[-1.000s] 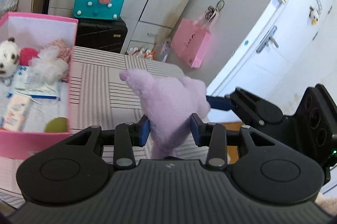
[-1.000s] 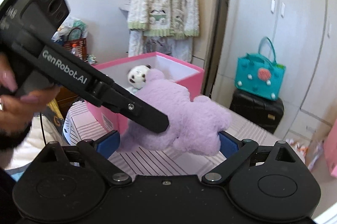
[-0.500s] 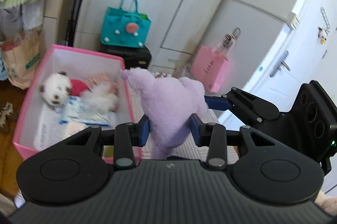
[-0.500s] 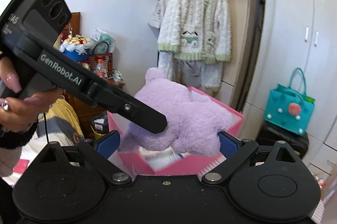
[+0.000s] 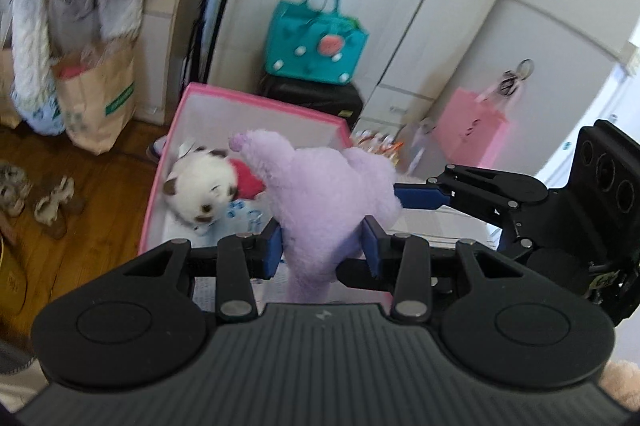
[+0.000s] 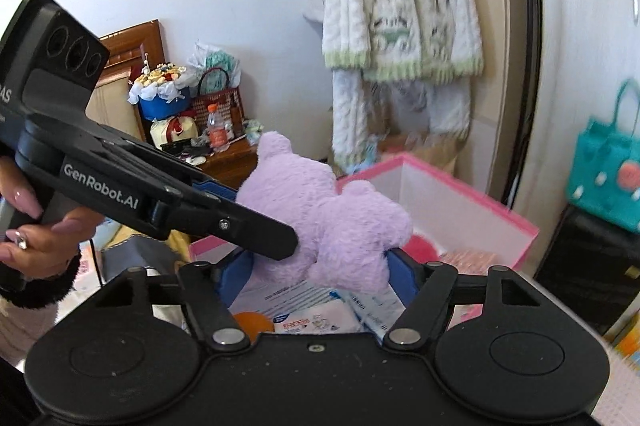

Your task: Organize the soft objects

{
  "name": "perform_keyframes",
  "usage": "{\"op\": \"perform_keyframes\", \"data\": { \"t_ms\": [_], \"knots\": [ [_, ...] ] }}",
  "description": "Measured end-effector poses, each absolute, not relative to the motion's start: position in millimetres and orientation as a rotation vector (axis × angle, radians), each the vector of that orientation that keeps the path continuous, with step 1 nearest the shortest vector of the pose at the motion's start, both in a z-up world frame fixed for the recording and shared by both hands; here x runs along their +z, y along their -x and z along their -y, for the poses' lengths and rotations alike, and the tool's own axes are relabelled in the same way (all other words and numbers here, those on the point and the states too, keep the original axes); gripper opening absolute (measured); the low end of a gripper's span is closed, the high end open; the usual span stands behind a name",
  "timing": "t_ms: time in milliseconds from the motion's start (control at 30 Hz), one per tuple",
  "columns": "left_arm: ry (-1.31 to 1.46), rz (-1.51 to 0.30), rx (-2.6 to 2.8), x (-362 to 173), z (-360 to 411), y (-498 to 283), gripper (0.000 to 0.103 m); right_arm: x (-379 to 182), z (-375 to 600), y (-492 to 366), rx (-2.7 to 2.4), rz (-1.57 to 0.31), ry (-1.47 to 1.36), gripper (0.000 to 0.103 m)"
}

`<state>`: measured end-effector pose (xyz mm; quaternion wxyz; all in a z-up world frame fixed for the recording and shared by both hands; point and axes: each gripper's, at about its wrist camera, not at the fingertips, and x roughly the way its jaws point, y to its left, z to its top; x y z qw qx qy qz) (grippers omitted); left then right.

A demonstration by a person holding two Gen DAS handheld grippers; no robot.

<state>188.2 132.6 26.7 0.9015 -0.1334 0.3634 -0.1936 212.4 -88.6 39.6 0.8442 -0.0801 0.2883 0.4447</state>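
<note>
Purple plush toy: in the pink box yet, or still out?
Out. The purple plush toy hangs above the open pink fabric box, clamped in the left tool; nothing supports it from below.

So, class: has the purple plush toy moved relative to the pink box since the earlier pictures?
Yes. The purple plush toy, clamped in the left gripper, has travelled from beside the pink box to above its open interior.

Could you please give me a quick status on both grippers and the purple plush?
Left gripper shut on purple plush. Right gripper closing around it, pads near its sides. Plush above pink box; white plush dog already inside.
</note>
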Motion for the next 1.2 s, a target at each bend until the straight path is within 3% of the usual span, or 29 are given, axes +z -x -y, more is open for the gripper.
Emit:
{"op": "perform_keyframes", "data": {
  "t_ms": [300, 567, 833, 1200],
  "knots": [
    [0.267, -0.833, -0.353, -7, -148, -208, 0.040, 3, 60, -249, 0.957, -0.774, 0.128, 0.075],
    [0.247, -0.859, -0.295, -17, -154, -212, 0.041, -11, 44, -256, 0.960, -0.801, 0.172, 0.075],
    [0.186, -0.790, -0.211, -14, -150, -206, 0.041, -8, 43, -251, 0.885, -0.758, 0.260, 0.075],
    [0.174, -0.653, -0.185, 8, -138, -161, 0.043, 22, 96, -207, 0.828, -0.642, 0.120, 0.075]
  ]
}}
